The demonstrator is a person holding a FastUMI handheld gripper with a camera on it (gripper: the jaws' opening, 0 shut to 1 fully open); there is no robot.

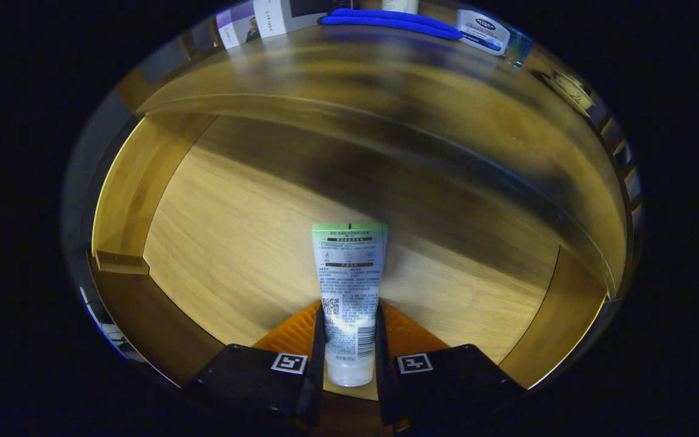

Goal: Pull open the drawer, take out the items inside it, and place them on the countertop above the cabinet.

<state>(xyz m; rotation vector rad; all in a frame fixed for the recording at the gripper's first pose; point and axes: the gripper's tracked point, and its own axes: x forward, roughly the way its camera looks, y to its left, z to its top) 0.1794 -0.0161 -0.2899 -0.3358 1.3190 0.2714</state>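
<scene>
A white tube [349,291] with a green end and printed text stands out forward between my fingers. My gripper [349,340] is shut on the tube, one finger pressing each side of its lower half. Below it lies the open wooden drawer [143,176], its bare floor [234,243] showing beneath the tube. The tube hangs above that floor. Beyond the drawer runs the wooden countertop [386,67], blurred by motion.
On the far side of the countertop lie a blue folded cloth [392,21], a white and blue container [482,31] and some boxes [252,24]. The drawer's side walls rise left and right of the fingers.
</scene>
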